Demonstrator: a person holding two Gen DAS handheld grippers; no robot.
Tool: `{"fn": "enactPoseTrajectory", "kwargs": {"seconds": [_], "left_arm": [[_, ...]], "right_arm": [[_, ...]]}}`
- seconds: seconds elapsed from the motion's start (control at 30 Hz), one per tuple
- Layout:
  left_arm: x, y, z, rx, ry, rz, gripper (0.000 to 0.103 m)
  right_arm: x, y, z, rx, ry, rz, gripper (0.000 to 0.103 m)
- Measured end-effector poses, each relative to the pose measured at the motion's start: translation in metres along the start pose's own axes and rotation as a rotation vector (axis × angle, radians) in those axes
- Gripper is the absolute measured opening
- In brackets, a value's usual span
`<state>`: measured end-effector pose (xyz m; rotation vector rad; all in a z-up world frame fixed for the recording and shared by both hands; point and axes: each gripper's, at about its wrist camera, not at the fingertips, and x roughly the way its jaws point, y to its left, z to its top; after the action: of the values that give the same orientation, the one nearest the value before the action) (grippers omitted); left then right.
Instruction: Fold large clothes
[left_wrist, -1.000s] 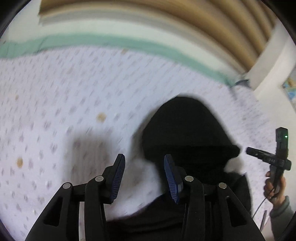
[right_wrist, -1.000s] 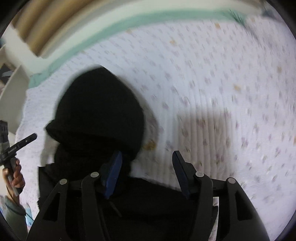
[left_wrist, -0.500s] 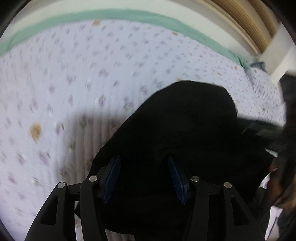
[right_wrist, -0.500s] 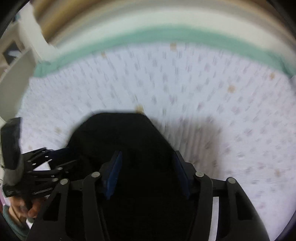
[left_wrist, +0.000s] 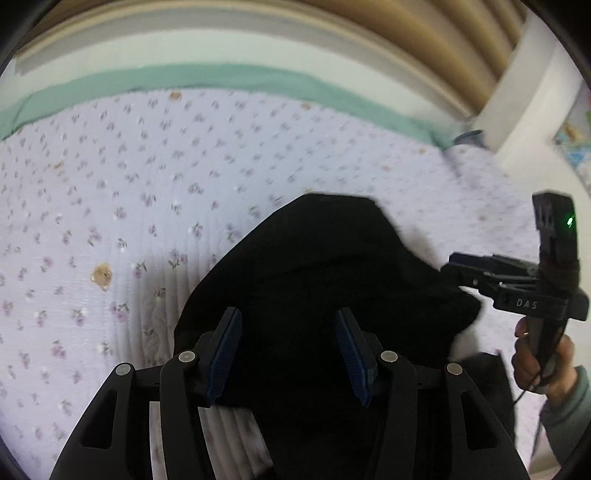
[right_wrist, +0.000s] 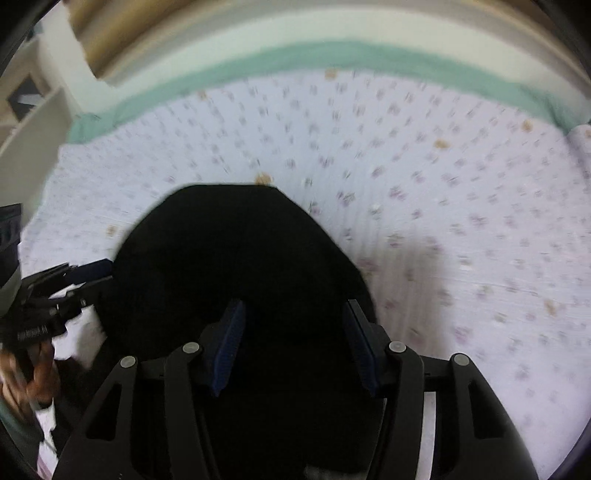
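Note:
A black hooded garment (left_wrist: 325, 269) lies on a lilac flowered bedspread (left_wrist: 129, 206); its hood shows in the right wrist view too (right_wrist: 229, 251). My left gripper (left_wrist: 288, 347) is open, its blue pads apart over the black cloth, holding nothing. My right gripper (right_wrist: 291, 343) is open over the same cloth, a little to the right. The right gripper also shows at the right of the left wrist view (left_wrist: 517, 280), and the left gripper at the left of the right wrist view (right_wrist: 55, 291). The garment's lower part is hidden under the grippers.
A green sheet edge (left_wrist: 221, 79) runs along the far side of the bed, with a pale wall and wooden slats (left_wrist: 424, 44) behind. White furniture (right_wrist: 33, 122) stands at the far left of the right wrist view.
Both grippers came from beside the hood to over the black cloth, then drew back a little. In the last half second the right gripper moved off to the right. Both jaws stayed open.

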<state>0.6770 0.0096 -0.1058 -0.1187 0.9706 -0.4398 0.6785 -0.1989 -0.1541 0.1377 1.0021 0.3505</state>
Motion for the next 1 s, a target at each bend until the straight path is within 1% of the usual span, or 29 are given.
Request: {"fn": "enactPoseTrajectory", "kwargs": {"seconds": [0.07, 0.1, 0.13, 0.17, 0.2, 0.23, 0.27, 0.3, 0.33, 0.4, 0.47, 0.53, 0.57, 0.63, 0.67, 0.7, 0.77, 0.8, 0.83, 0.9, 0.93, 1.0], "left_arm": [[-0.012, 0.003, -0.004, -0.029, -0.011, -0.036, 0.054], [-0.01, 0.005, -0.005, -0.043, -0.007, -0.049, 0.054], [-0.006, 0.005, -0.006, -0.052, 0.0, -0.047, 0.054], [0.002, 0.008, -0.008, -0.063, 0.016, -0.026, 0.054], [0.013, 0.012, -0.013, -0.077, 0.046, 0.004, 0.054], [0.028, 0.016, -0.018, -0.086, 0.087, 0.03, 0.053], [0.04, 0.02, -0.025, -0.095, 0.121, 0.041, 0.052], [0.051, 0.024, -0.031, -0.108, 0.152, 0.035, 0.052], [0.058, 0.028, -0.034, -0.115, 0.157, 0.026, 0.052], [0.061, 0.032, -0.036, -0.124, 0.154, 0.012, 0.052], [0.059, 0.03, -0.032, -0.117, 0.166, 0.019, 0.052], [0.05, 0.025, -0.028, -0.077, 0.164, 0.025, 0.052], [0.042, 0.022, -0.025, -0.06, 0.159, 0.015, 0.052], [0.02, 0.019, -0.018, -0.034, 0.125, -0.051, 0.052], [0.004, 0.02, -0.011, -0.03, 0.093, -0.098, 0.052], [-0.006, 0.022, -0.005, -0.031, 0.067, -0.124, 0.052], [-0.02, 0.028, 0.011, -0.041, 0.031, -0.147, 0.058], [-0.023, 0.034, 0.022, -0.051, 0.014, -0.154, 0.064], [-0.022, 0.039, 0.028, -0.058, 0.01, -0.157, 0.069], [-0.011, 0.053, 0.041, -0.083, 0.029, -0.157, 0.07], [-0.003, 0.058, 0.046, -0.098, 0.048, -0.166, 0.07], [0.018, 0.076, 0.052, -0.14, 0.108, -0.214, 0.07]], "right_arm": [[-0.015, -0.006, -0.013, 0.015, 0.001, 0.0, 0.058], [-0.016, -0.007, -0.017, 0.021, 0.009, -0.004, 0.057], [-0.012, -0.01, -0.025, 0.028, 0.033, -0.007, 0.052], [-0.005, -0.011, -0.032, 0.029, 0.055, -0.009, 0.05], [0.0, -0.013, -0.039, 0.032, 0.072, -0.013, 0.049], [0.013, -0.016, -0.047, 0.044, 0.106, -0.014, 0.049], [0.024, -0.017, -0.053, 0.056, 0.134, -0.011, 0.049], [0.033, -0.018, -0.057, 0.066, 0.15, -0.01, 0.049], [0.043, -0.021, -0.062, 0.083, 0.16, -0.001, 0.049], [0.05, -0.025, -0.064, 0.113, 0.159, 0.014, 0.048], [0.05, -0.027, -0.061, 0.124, 0.167, 0.021, 0.048], [0.045, -0.028, -0.057, 0.114, 0.177, 0.027, 0.048], [0.04, -0.029, -0.053, 0.111, 0.182, 0.035, 0.049], [0.026, -0.035, -0.046, 0.106, 0.172, 0.055, 0.049], [0.015, -0.038, -0.041, 0.1, 0.151, 0.069, 0.049], [0.006, -0.042, -0.034, 0.096, 0.129, 0.085, 0.05], [-0.004, -0.05, -0.02, 0.099, 0.103, 0.11, 0.054], [-0.006, -0.055, -0.012, 0.103, 0.091, 0.114, 0.055], [-0.005, -0.059, -0.003, 0.105, 0.085, 0.105, 0.055], [0.002, -0.064, 0.01, 0.105, 0.085, 0.094, 0.056], [0.009, -0.068, 0.018, 0.116, 0.091, 0.109, 0.056], [0.021, -0.075, 0.027, 0.148, 0.112, 0.159, 0.057]]}}
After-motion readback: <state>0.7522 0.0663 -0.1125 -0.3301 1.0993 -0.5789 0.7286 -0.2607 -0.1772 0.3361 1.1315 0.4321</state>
